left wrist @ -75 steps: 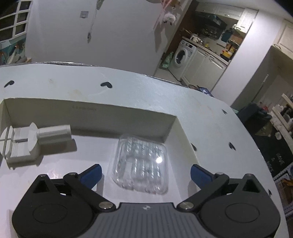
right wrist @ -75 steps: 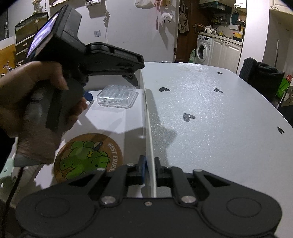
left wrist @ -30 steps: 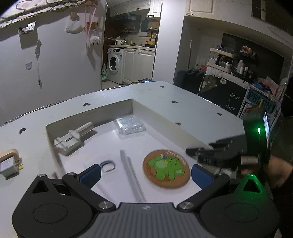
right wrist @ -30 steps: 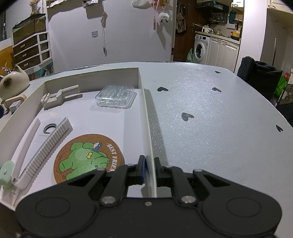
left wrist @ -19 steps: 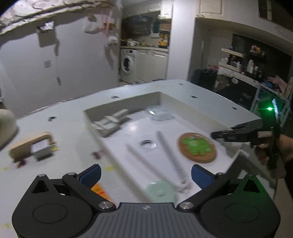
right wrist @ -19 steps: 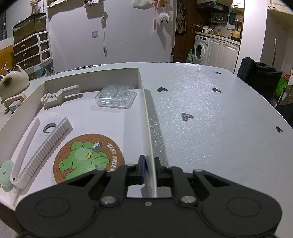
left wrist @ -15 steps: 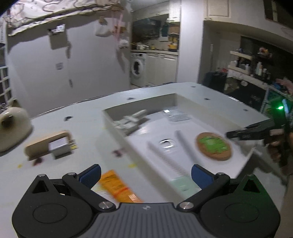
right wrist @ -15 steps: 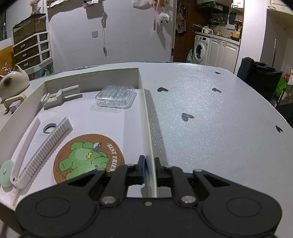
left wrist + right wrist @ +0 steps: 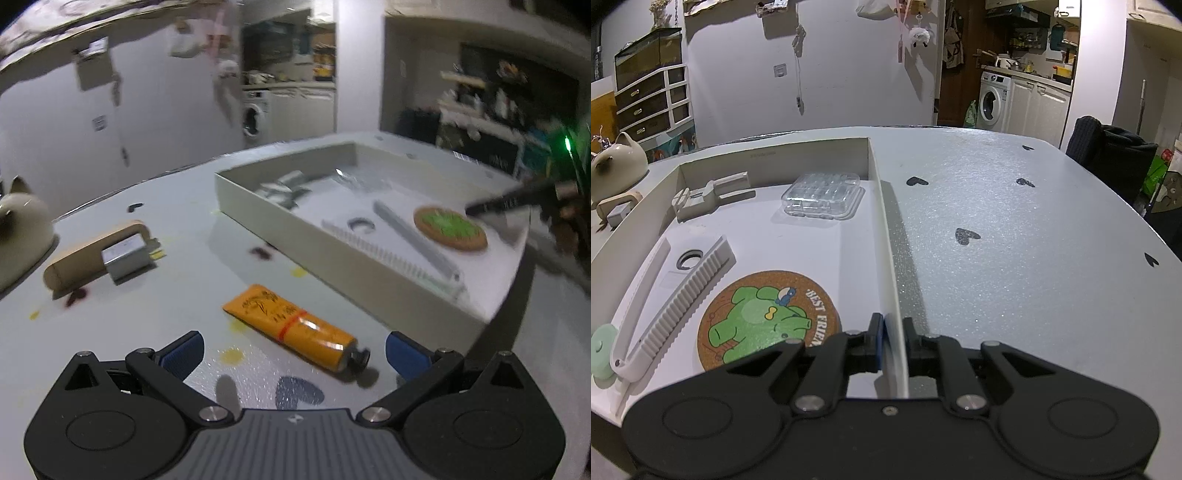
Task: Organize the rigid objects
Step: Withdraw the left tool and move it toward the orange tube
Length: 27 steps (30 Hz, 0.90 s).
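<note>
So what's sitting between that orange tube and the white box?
Nothing. In the left wrist view, only bare tabletop with small yellow and dark marks lies between the orange tube and the white box.

Home, open kitchen/living area. Evidence: washing machine (image 9: 991, 96) under a kitchen counter with white cabinets (image 9: 1039, 105), chest of drawers (image 9: 652, 105) with a glass tank on top, plush toy (image 9: 918, 36) hanging on the wall, cluttered shelves (image 9: 491, 96).

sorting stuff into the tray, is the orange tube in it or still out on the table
Out. The orange tube lies flat on the table, beside the tray and just ahead of the open left gripper.
</note>
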Motion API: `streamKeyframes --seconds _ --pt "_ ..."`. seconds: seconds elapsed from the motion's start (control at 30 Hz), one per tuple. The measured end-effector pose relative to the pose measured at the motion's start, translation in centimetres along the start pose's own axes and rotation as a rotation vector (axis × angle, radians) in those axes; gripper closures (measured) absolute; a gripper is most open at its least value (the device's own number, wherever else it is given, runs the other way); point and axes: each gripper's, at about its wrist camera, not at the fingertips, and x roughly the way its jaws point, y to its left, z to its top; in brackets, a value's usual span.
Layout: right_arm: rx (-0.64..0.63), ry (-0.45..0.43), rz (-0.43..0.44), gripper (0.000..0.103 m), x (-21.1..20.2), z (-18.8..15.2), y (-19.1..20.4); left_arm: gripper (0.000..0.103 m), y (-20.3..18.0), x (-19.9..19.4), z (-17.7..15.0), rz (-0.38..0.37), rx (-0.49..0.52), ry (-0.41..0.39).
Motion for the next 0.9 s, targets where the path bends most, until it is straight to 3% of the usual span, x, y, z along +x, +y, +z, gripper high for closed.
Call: streamKeyframes --seconds 0.17,0.37,0.77,0.9 --pt "0.004 -0.005 0.000 0.091 0.0 -0.1 -0.1 0.000 -0.2 1.5 -0.5 -0.004 0.019 0.040" --pt "0.005 -0.006 0.001 0.091 0.0 -0.1 -0.1 0.000 -0.7 2.0 0.0 0.022 -0.022 0.016" --pt "0.000 -0.005 -0.001 0.091 -0.1 -0.1 0.0 0.000 2.5 0.4 -0.6 0.199 -0.086 0.018" --pt "-0.001 -0.006 -0.002 0.091 -0.1 -0.1 0.0 0.016 3.2 0.1 -0.7 0.170 -0.112 0.000"
